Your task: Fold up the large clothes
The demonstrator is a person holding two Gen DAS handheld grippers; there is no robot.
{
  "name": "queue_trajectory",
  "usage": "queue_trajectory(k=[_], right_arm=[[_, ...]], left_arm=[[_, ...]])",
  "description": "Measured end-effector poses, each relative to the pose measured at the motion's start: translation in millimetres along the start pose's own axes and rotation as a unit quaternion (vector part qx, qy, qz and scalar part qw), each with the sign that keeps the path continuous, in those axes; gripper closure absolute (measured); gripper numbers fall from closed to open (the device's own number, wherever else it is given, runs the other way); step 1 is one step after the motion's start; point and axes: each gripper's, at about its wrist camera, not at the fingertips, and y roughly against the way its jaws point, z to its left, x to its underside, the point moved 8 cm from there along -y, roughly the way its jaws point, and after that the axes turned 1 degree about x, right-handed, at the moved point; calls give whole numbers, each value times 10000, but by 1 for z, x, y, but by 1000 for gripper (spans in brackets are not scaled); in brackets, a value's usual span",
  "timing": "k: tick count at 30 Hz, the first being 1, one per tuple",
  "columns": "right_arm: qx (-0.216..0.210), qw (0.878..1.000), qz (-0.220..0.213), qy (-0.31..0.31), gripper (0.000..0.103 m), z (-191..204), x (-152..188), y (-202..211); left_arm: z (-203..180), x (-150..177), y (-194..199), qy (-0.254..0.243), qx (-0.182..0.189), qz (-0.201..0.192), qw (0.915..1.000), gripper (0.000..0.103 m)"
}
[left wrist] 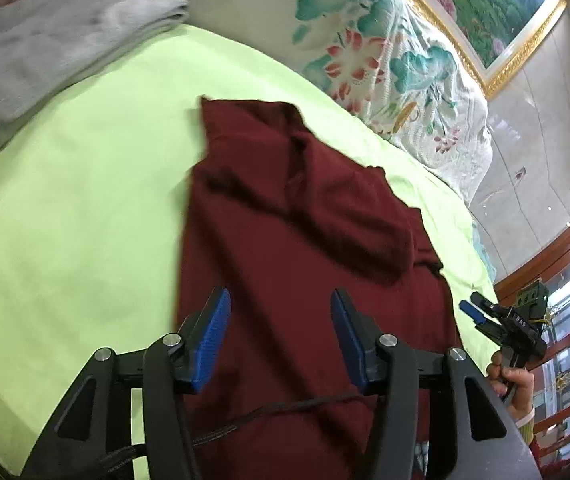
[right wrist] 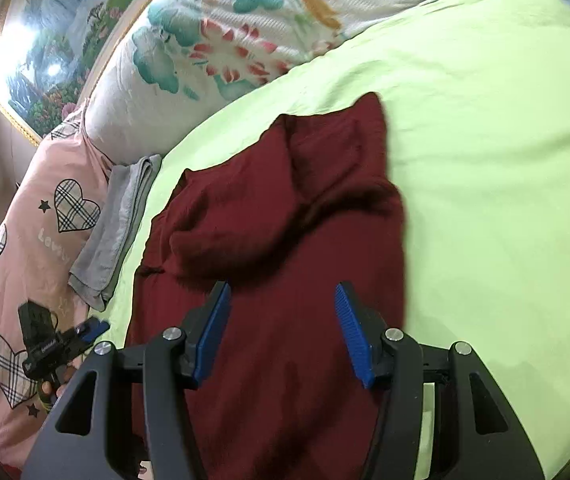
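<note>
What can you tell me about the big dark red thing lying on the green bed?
The dark red garment is a soft, knit-looking piece of clothing lying on the light green sheet. It is partly folded, with a rumpled fold lying across its middle and a pointed corner at the far end. Both grippers, left and right, are above it, open, gripping nothing.

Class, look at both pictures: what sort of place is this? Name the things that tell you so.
Most likely a bedroom: a bed with a green sheet, a flowered quilt and a framed painting on the wall.
</note>
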Motion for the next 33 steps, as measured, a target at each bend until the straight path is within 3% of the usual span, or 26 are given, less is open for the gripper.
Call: queue_trajectory(k=[5,10,13,17,20,22,26,27,28,30,33], right_arm=[[25,9998,9,-221,48,-24,32,28],[27,9991,311,-301,48,-42,71,40],[-186,9987,393,-258,48,-38,90,45],[-665,9953,692,-151,48,-18,112,35],[-870,9929,798,-143,48,-8,122,28],[-1046,9902,904,-181,54,-3,129,26],[-1028,9883,1099,-231,83,-8,145,20],[-1041,9880,1105,-270,89,-9,146,19],[-1057,9879,1092,-310,91,-10,147,18],[-1046,9886,1046,-291,94,-11,146,19],[-1054,9902,915,-67,95,-2,139,24]], left_arm=[[31,54,34,131,-174,188,9996,47],[47,95,21,231,-223,617,9976,47],[43,104,18,132,-97,611,9980,46],[34,109,11,133,342,800,9961,46],[25,110,5,-131,300,887,9955,47],[21,109,2,-261,282,944,9948,52],[20,116,4,-409,325,1036,9932,62],[19,119,5,-448,336,1067,9927,68],[19,121,5,-469,312,1082,9925,81],[17,124,4,-516,255,1099,9923,95],[14,121,19,-541,297,749,9953,96]])
